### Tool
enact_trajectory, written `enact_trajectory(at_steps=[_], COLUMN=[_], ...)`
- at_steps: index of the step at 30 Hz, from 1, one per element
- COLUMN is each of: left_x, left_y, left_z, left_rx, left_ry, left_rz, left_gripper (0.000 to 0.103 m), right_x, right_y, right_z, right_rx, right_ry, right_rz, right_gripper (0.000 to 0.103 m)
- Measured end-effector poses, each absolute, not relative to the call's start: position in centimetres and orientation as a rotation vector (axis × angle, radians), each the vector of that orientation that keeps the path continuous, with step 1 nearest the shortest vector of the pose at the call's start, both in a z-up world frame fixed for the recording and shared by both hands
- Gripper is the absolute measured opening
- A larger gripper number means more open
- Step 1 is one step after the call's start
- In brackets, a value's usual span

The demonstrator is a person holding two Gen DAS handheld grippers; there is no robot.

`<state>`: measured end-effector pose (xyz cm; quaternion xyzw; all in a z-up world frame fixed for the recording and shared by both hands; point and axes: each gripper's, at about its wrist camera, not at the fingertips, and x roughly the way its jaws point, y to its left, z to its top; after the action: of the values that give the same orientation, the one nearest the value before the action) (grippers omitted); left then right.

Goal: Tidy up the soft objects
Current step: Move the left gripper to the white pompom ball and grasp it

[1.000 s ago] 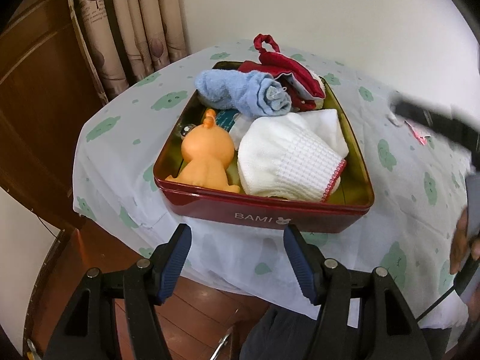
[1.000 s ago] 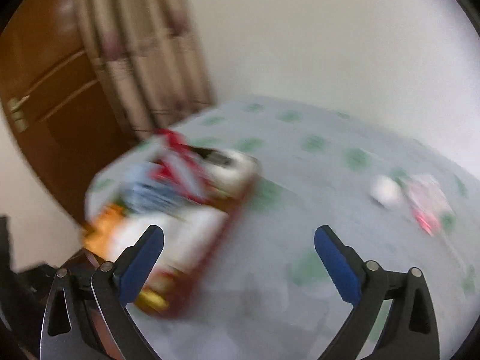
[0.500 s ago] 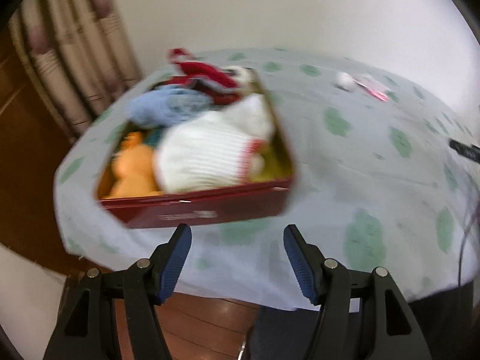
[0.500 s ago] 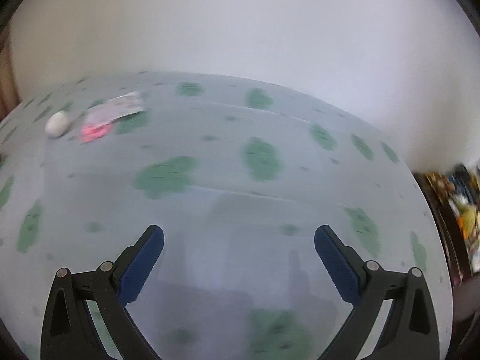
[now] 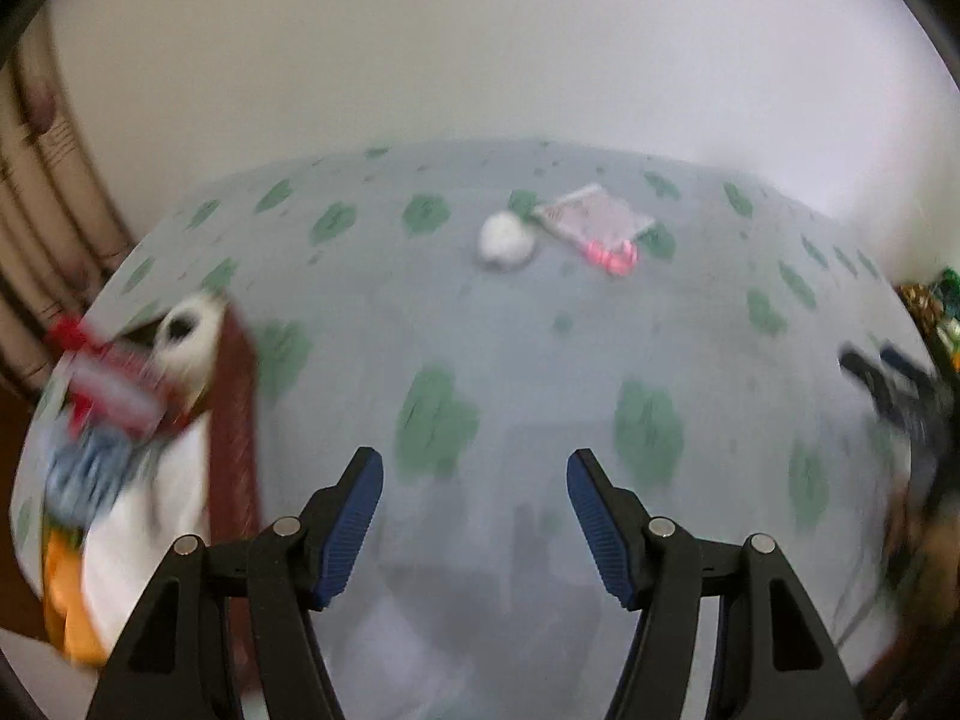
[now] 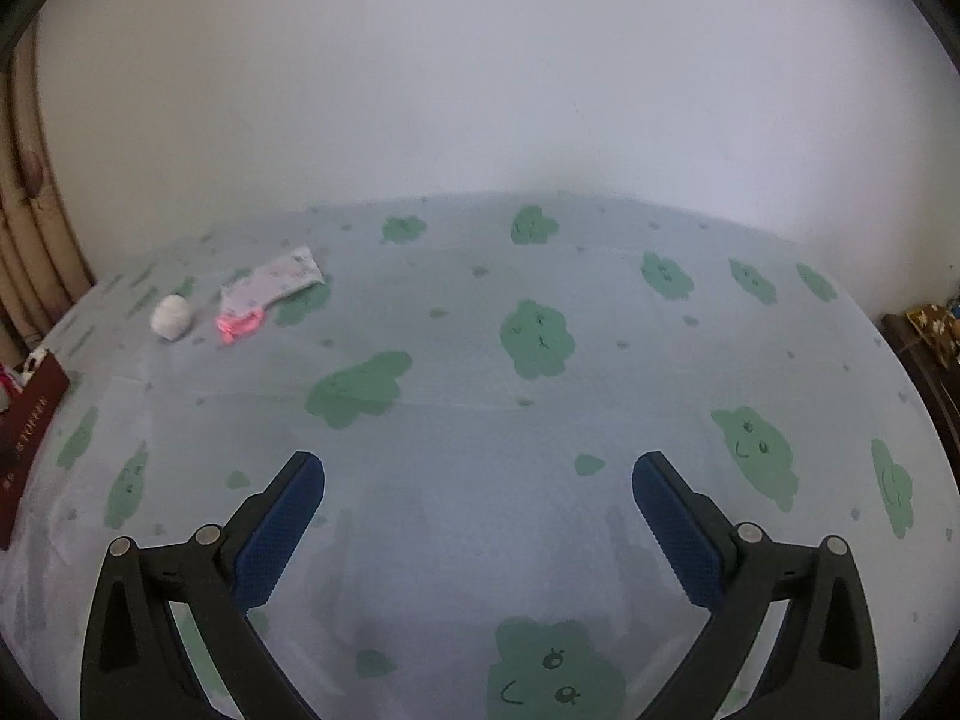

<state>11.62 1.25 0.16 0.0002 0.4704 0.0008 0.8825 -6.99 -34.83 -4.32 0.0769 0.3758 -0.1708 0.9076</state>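
A dark red tin box (image 5: 231,420) full of soft things sits at the left of the table, blurred in the left wrist view: white knit cloth (image 5: 156,516), blue cloth (image 5: 90,468), red cloth (image 5: 102,378), an orange toy (image 5: 66,600). Its edge also shows in the right wrist view (image 6: 30,420). My left gripper (image 5: 474,516) is open and empty over bare tablecloth right of the box. My right gripper (image 6: 477,534) is open and empty over the tablecloth. It shows blurred at the right edge of the left wrist view (image 5: 900,396).
A small white ball (image 6: 171,316) and a flat packet with a pink end (image 6: 264,288) lie on the far left of the cloud-print tablecloth (image 6: 540,420); both show in the left wrist view (image 5: 506,238). Curtains (image 6: 24,228) hang at the left, a wall behind.
Both cameras have swung right. The box slid from the centre of the left wrist view to its left edge and almost out of the right wrist view. Both grippers stay open.
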Motion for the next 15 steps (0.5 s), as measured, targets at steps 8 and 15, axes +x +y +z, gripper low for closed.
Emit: enact_trajectory(at_steps=[8,15], left_x=[22.7,27.8], left_y=[1.2,1.2], left_z=[-1.0,-3.5], left_rx=[-0.053,-0.061], left_ry=[0.975,1.023], left_rz=[0.0,0.022], left_gripper=[0.066,0.066], right_x=[-8.3,-8.6], right_y=[-35.2,-35.4], right_z=[-3.2,-2.9], right_rx=[0.201,0.218], right_ry=[0.681,0.654], right_rz=[-0.334,-0.33], right_gripper=[0.103,0.103])
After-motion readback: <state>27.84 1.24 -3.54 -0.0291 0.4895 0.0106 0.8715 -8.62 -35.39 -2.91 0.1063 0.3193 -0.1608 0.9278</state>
